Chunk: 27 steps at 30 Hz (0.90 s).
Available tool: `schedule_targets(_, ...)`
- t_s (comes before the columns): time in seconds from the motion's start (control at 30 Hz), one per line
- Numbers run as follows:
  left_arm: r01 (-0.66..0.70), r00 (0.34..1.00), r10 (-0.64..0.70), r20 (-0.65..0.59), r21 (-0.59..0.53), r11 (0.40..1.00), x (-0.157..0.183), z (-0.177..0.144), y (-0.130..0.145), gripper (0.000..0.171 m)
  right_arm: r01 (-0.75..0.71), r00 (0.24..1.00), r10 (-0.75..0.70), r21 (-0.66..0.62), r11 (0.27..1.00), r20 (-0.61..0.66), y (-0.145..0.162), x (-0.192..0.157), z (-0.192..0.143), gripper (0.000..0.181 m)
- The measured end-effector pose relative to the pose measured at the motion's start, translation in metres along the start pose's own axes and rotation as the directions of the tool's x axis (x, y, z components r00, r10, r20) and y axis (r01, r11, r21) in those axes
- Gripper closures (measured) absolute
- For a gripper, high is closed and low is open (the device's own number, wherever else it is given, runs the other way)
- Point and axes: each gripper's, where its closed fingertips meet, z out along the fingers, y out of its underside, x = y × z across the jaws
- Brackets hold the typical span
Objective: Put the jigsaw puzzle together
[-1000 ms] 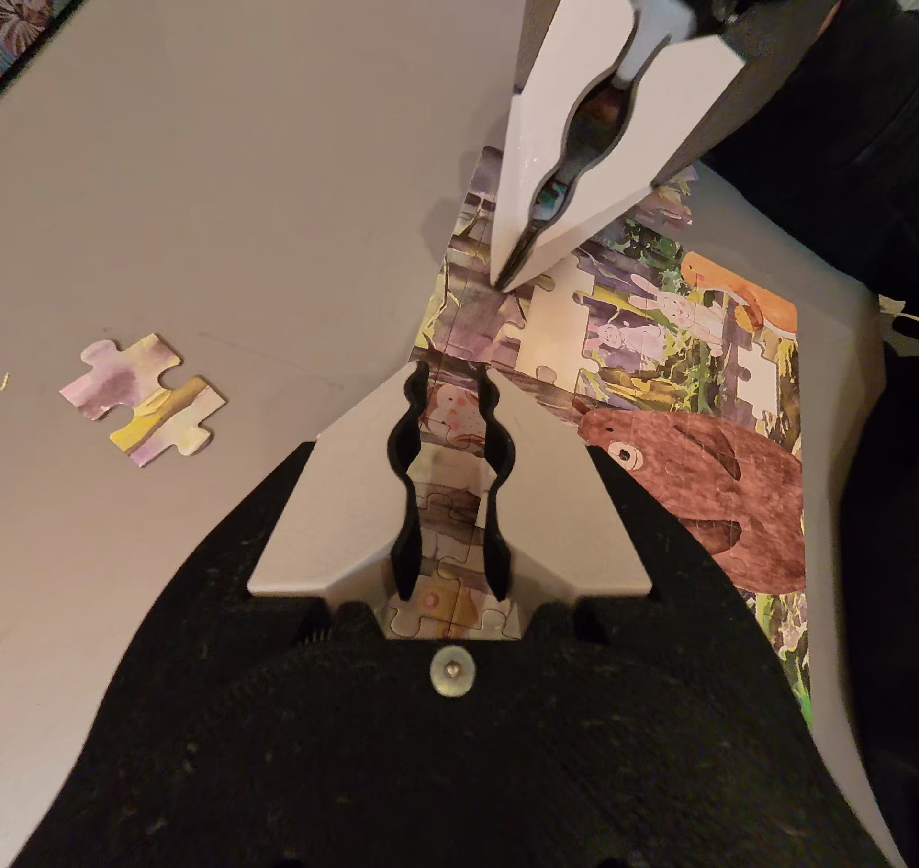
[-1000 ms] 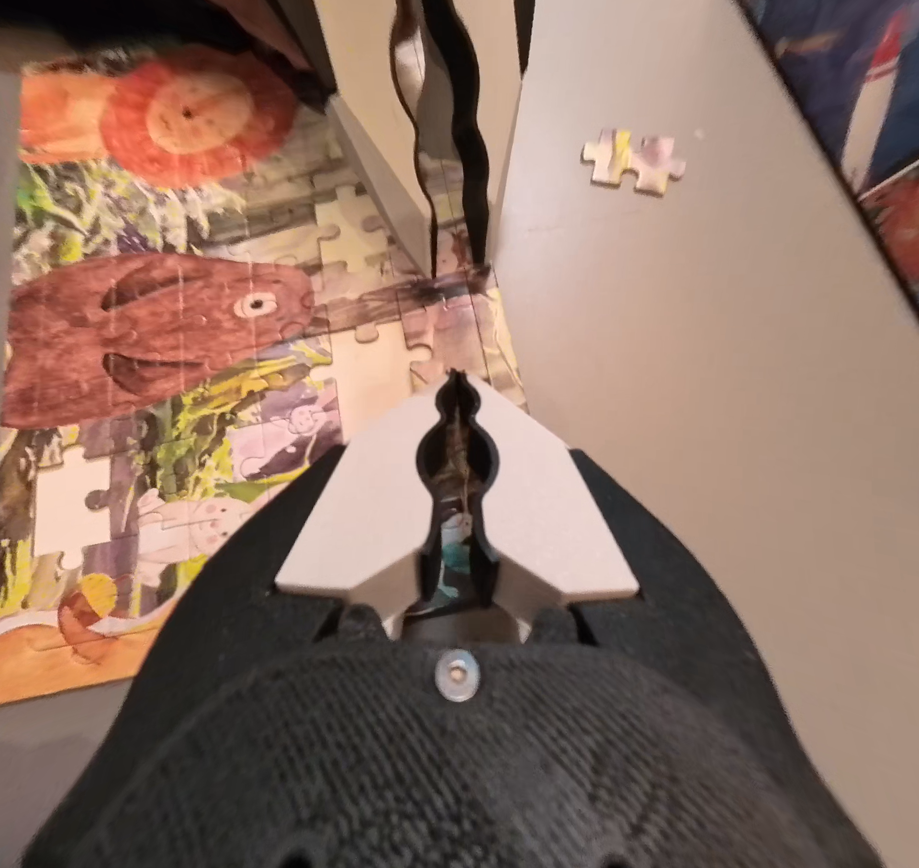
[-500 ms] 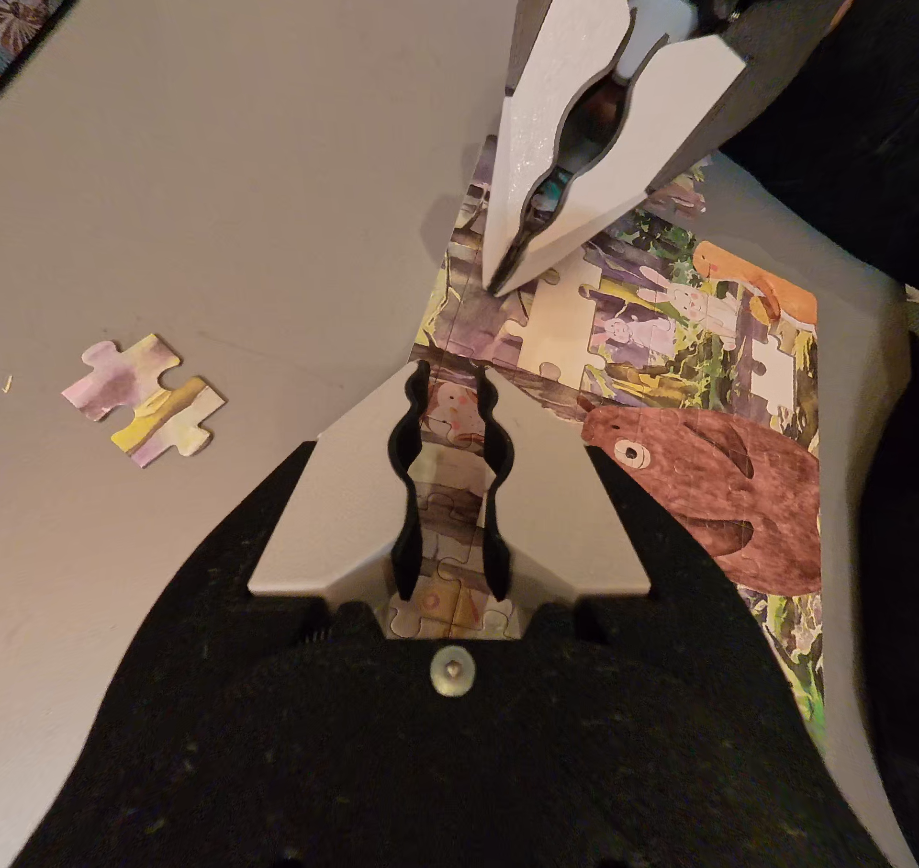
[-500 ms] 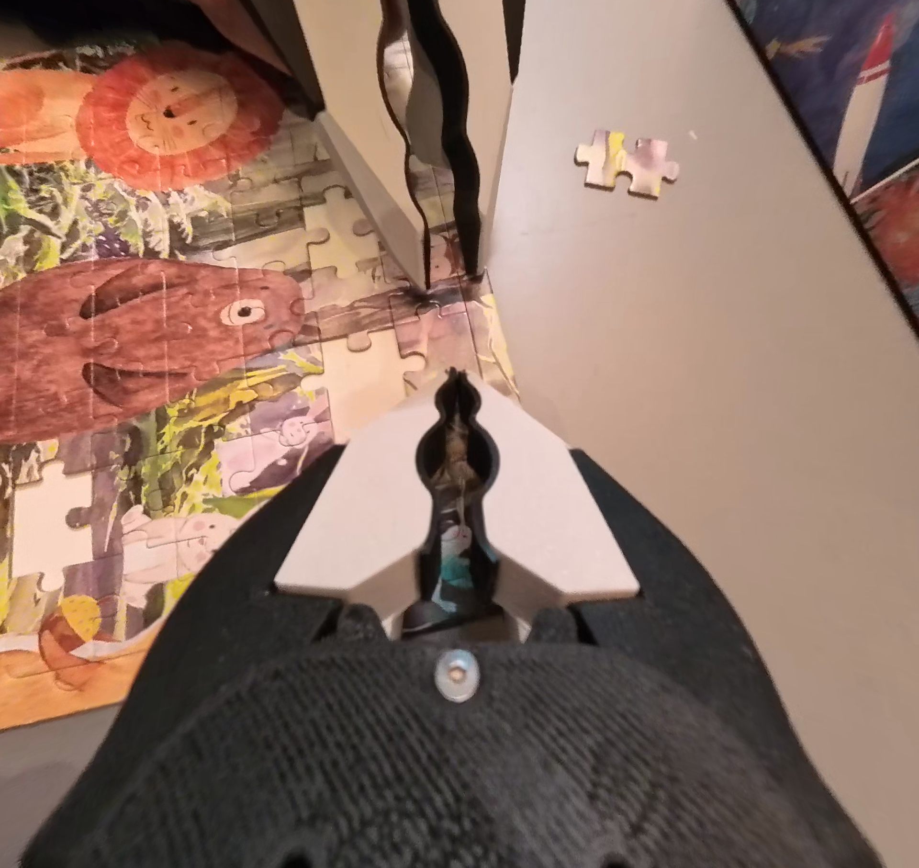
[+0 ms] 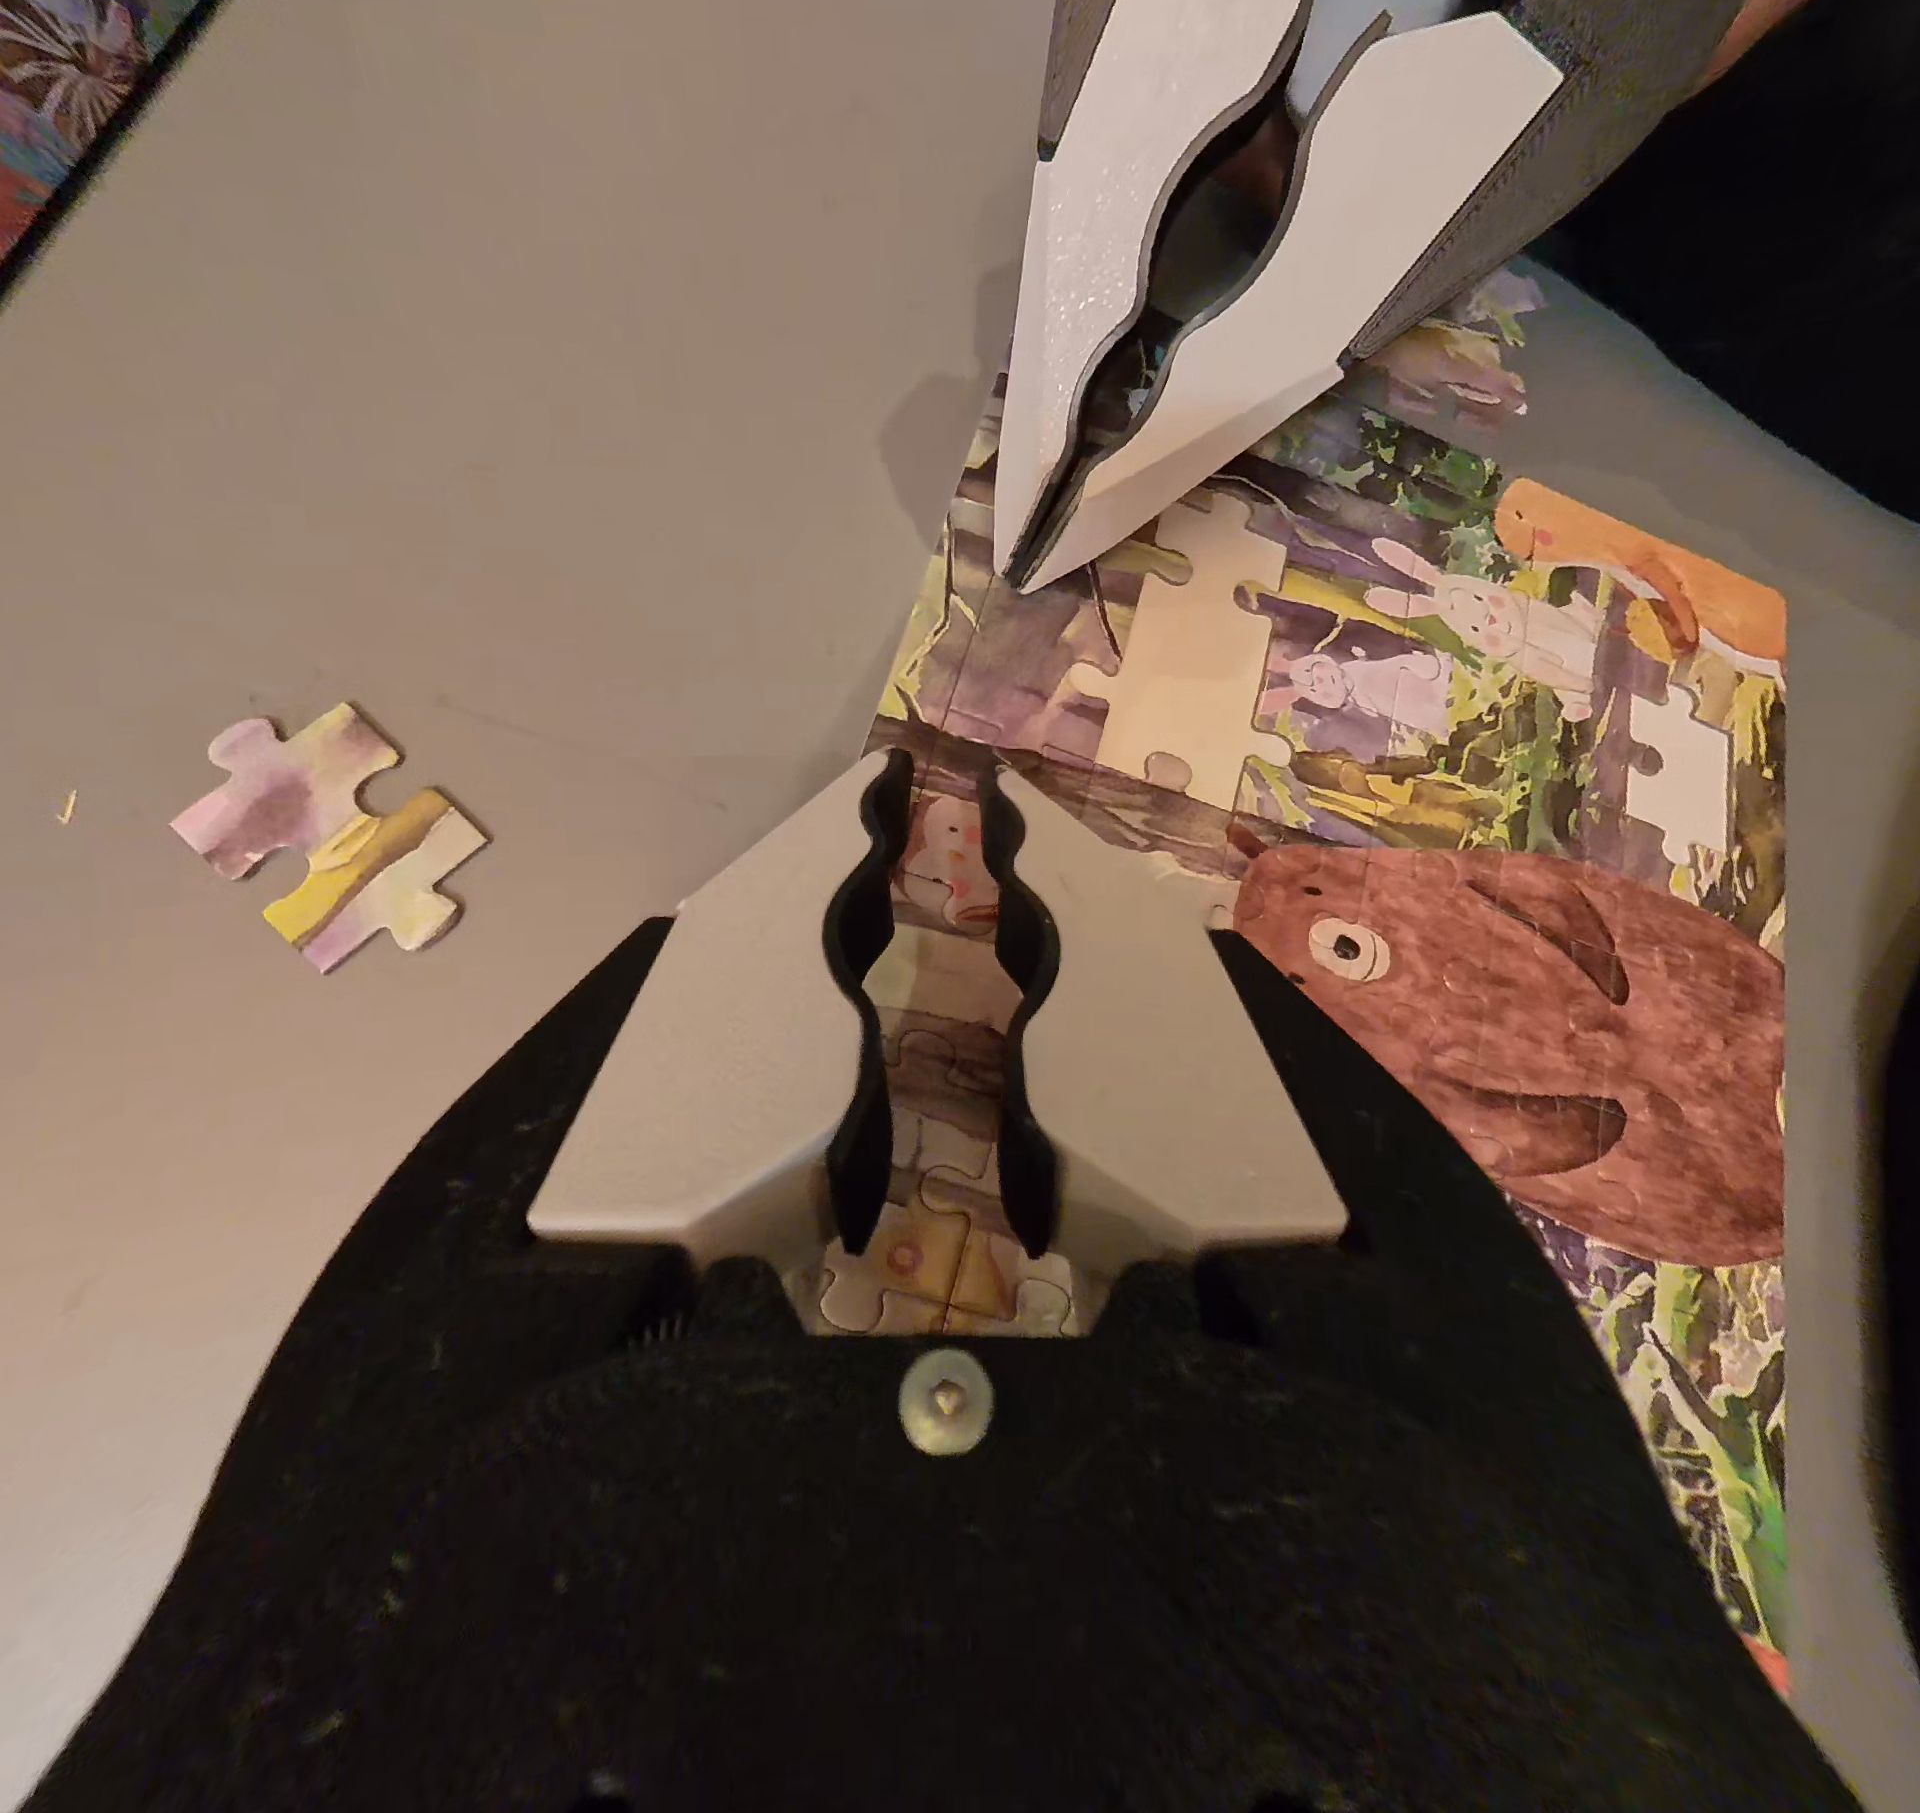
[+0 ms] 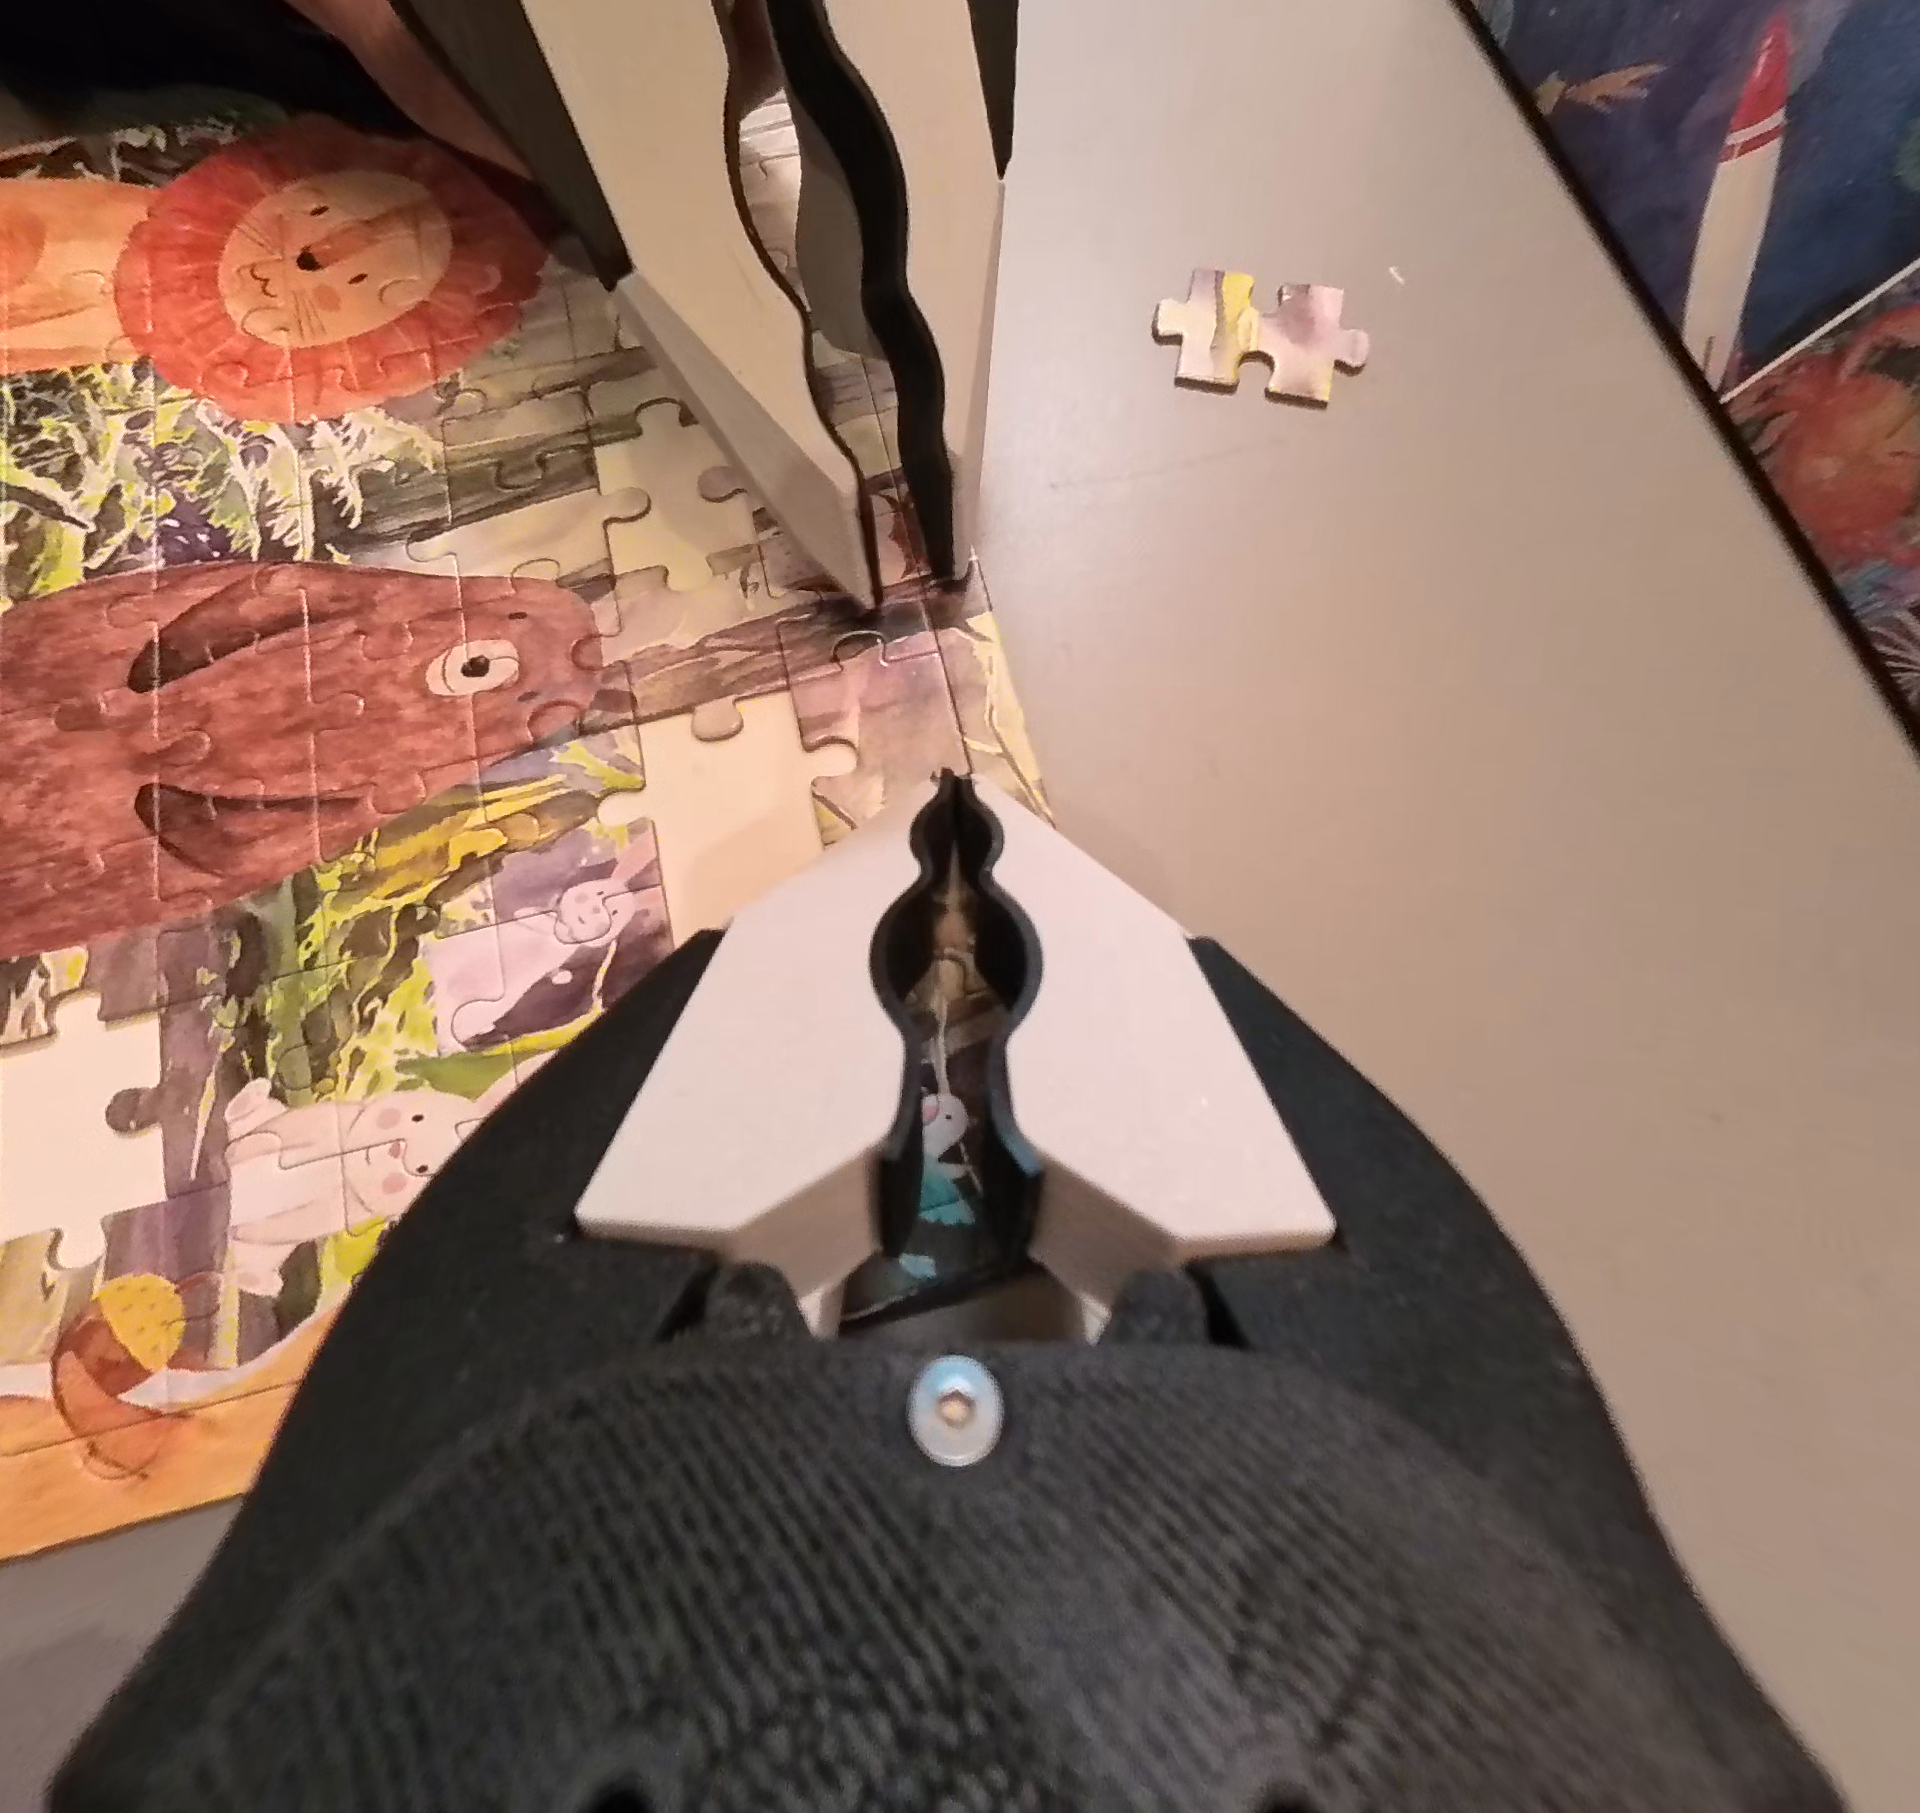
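Puzzle (image 5: 1455,828) lies flat on the grey table (image 5: 571,413). Left gripper (image 5: 943,764) stands slightly parted and empty, tips touching the puzzle's edge. Right gripper (image 6: 951,787) is closed, empty, over the same edge. Two joined loose pieces (image 5: 327,833) lie well apart.
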Motion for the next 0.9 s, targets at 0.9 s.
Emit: schedule_targets(0.9, -0.073, 0.994, 0.074, 0.076, -0.014, 0.997, -0.0014, 0.0020, 0.0004, 0.162, 0.041, 0.998, -0.042, -0.026, 0.999, -0.047, -0.0001, -0.0001, 0.0004, 0.181)
